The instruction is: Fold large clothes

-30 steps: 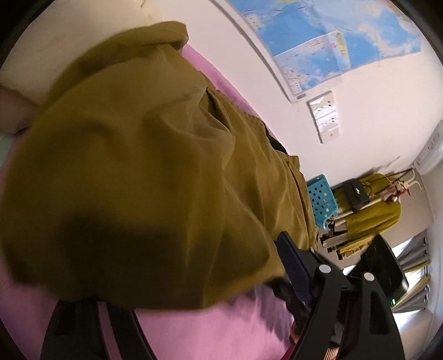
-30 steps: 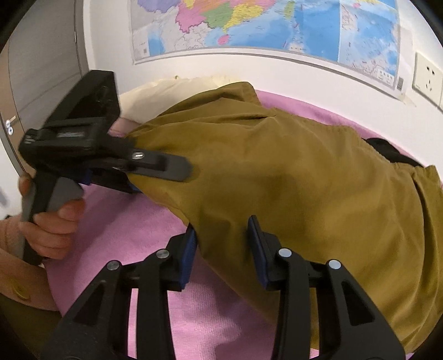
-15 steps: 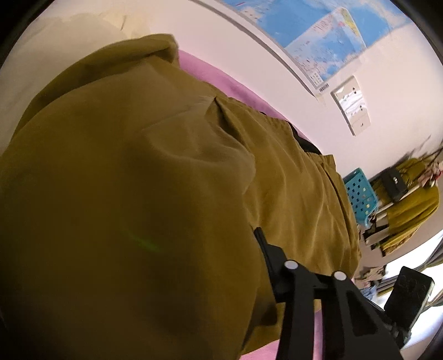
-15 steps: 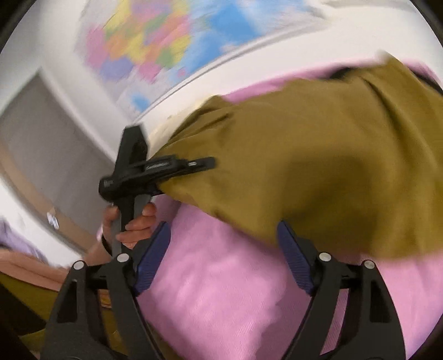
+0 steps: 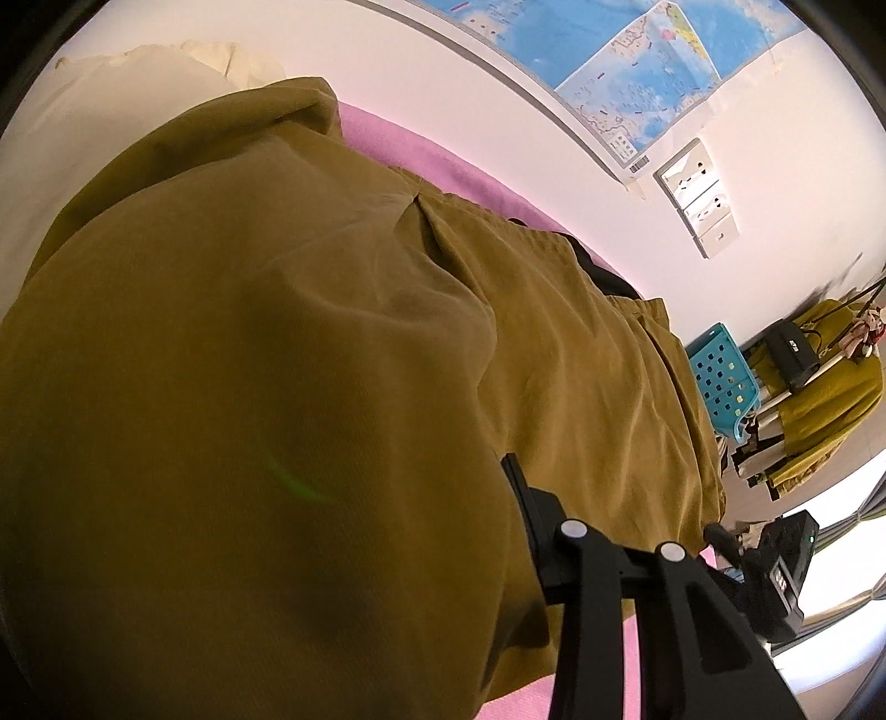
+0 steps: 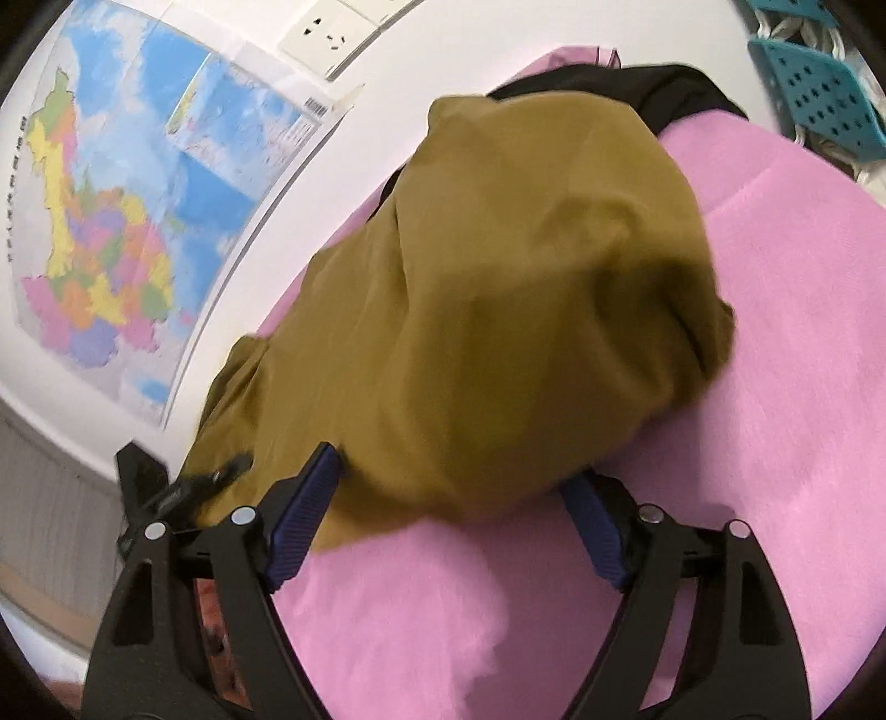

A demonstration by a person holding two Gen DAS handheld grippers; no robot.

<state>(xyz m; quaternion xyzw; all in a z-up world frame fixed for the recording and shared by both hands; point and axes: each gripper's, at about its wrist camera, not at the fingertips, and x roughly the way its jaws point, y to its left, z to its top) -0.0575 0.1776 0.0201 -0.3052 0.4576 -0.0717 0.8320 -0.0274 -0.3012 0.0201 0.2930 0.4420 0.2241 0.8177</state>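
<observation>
A large olive-brown garment (image 5: 343,310) lies in a folded heap on the pink bed cover (image 6: 775,332). In the left wrist view its cloth drapes over my left gripper: one black finger (image 5: 523,493) shows and the other is hidden. The right wrist view shows the left gripper (image 6: 232,468) clamped on the olive garment (image 6: 498,288) at its left edge. My right gripper (image 6: 451,471) sits low at the garment's near edge with its jaws opening wide. The blue pads (image 6: 302,509) flank the hem without pressing it.
A black garment (image 6: 664,94) pokes out behind the olive one. The wall behind carries a map (image 6: 111,221) and sockets (image 6: 326,30). A cream pillow (image 5: 111,111) lies at the bed's head. A teal basket (image 5: 720,376) and a rack of clothes (image 5: 819,387) stand past the foot.
My right gripper let go of the cloth, opened wide, rolled and slid along the garment's edge away from the left one. My left gripper closed on the cloth, which now covers it.
</observation>
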